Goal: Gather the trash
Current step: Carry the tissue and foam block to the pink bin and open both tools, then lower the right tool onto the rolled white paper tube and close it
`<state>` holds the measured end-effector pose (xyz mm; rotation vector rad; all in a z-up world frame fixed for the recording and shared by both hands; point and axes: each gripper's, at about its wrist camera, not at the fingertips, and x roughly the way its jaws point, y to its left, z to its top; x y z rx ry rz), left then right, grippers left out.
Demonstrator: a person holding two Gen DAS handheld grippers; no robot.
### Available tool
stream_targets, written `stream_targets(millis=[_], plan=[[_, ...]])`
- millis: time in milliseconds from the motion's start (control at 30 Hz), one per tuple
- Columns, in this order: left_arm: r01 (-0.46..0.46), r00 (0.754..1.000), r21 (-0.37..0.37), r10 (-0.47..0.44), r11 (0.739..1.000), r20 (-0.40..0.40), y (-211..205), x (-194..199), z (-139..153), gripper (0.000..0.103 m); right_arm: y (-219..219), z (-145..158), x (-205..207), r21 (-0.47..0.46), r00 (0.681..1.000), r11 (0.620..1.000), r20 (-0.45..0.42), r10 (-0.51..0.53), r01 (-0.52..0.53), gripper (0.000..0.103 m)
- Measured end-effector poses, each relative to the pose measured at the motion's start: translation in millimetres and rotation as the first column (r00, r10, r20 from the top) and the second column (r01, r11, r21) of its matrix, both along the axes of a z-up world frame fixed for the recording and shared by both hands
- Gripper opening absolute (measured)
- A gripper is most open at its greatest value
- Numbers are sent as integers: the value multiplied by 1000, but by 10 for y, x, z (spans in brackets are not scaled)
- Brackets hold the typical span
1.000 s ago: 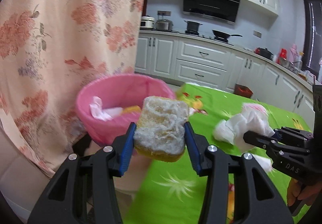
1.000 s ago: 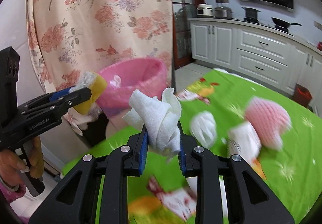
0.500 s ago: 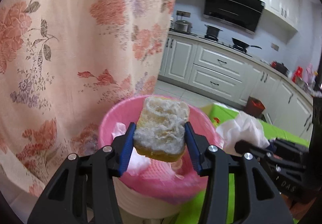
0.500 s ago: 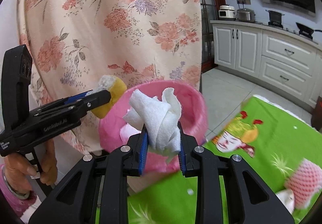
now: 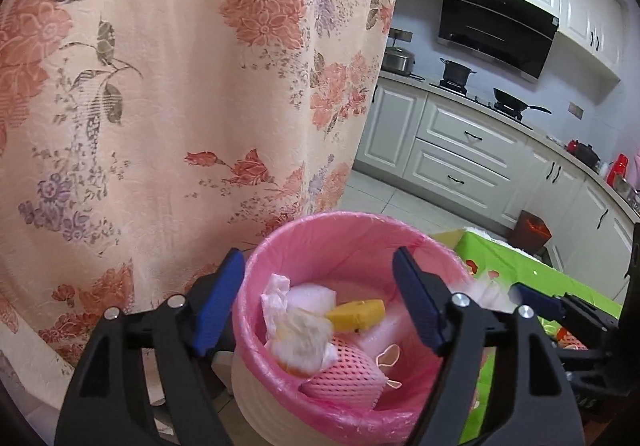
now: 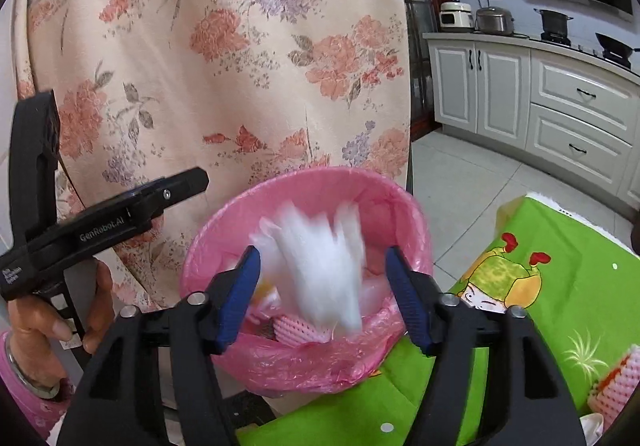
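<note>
Fingers point(image 5: 216, 298) of the left gripper point(image 5: 320, 302) are spreading apart with nothing clamped, poised over the pink-lined round trash bin point(image 5: 316, 242) where a yellow sponge block point(image 5: 356, 314) lies among tissues and pink foam netting point(image 5: 344, 374). Right gripper point(image 6: 322, 296) fingers are opening too; a blurred white crumpled tissue point(image 6: 320, 270) drops between them into the bin. Floral curtain point(image 5: 160, 85) hangs close behind; green patterned desk point(image 6: 560, 306) edges the bin's right.

The round bin lined with a pink plastic bag point(image 5: 404, 234) stands open-topped, its mouth unobstructed from above. A floral peach curtain point(image 5: 160, 105) hangs just behind its far rim, blocking passage there. Crumpled white tissue point(image 6: 320, 266) fills the gap between the right gripper point(image 6: 322, 300) fingers.
</note>
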<state>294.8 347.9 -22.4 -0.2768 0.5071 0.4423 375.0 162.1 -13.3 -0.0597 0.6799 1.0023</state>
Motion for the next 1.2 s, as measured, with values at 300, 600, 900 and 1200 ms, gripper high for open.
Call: stream_targets(millis=[300, 600, 900, 1200], plan=[[-64, 998, 3, 64, 998, 13, -258, -280, 0, 94, -344, 66, -267, -14, 998, 999, 59, -28, 29, 64], [-23, 998, 79, 27, 997, -53, -991, -539, -205, 98, -1172, -38, -631, -40, 989, 988, 36, -145, 147, 67], [139, 978, 26, -134, 990, -157, -1766, -628, -596, 98, -2176, -338, -844, -80, 946, 944, -14, -323, 321, 72], [230, 955, 36, -218, 973, -201, -2321, -579, -750, 98, -2863, -553, -925, -100, 898, 896, -48, -438, 432, 73]])
